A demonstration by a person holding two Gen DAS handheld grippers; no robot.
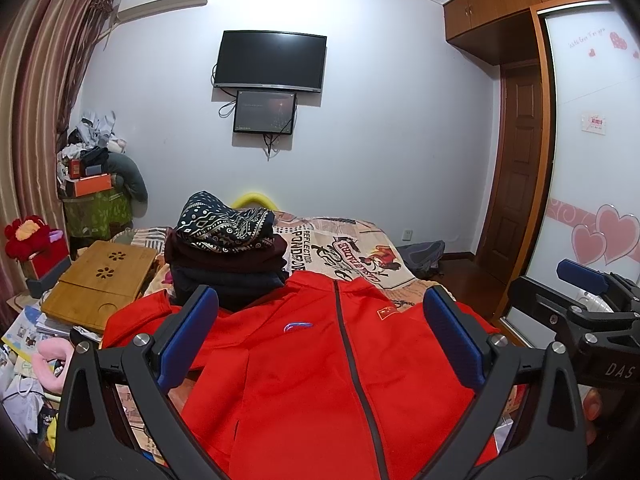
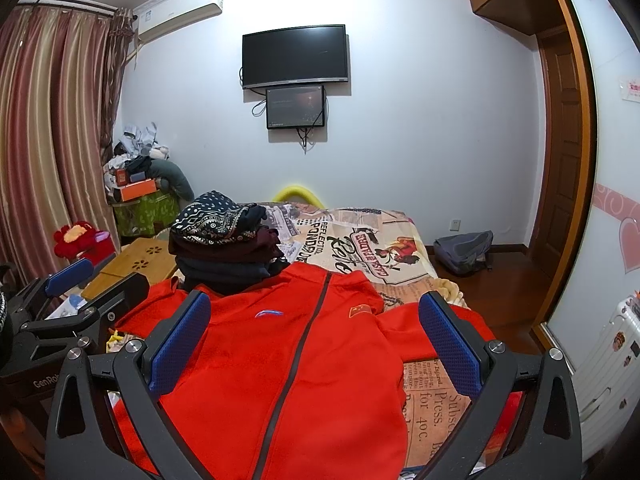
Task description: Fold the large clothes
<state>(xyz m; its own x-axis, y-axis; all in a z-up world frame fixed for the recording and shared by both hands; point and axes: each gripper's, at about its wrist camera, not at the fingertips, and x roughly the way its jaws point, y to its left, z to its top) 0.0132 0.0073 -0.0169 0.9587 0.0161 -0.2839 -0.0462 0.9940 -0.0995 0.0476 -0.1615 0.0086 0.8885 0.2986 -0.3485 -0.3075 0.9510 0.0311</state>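
Two hand-held grippers hover with jaws spread wide and nothing between them — the left gripper (image 1: 320, 336) and the right gripper (image 2: 316, 336) side by side above the near end of a red jacket (image 1: 316, 380) that lies face up on a bed (image 2: 436, 396). The jacket's zip runs straight away from both grippers toward its collar, so the long axis points from the holder toward the far wall, with the hem nearest and out of sight below the frames. The left gripper sits nearly over the zip, slightly toward the jacket's logo side; the right gripper sits toward the flag-badge side, where one sleeve (image 2: 412, 328) reaches sideways over the newspaper-print bedspread. The opposite sleeve (image 1: 136, 316) spreads toward the bed's other edge, so each gripper appears nearer to its own sleeve — a likely start for a fold inward. Just beyond the jacket's collar, touching it, stands a pile of folded dark clothes (image 1: 228, 256). Farther behind the jacket, a television (image 1: 270, 60) hangs on the wall.
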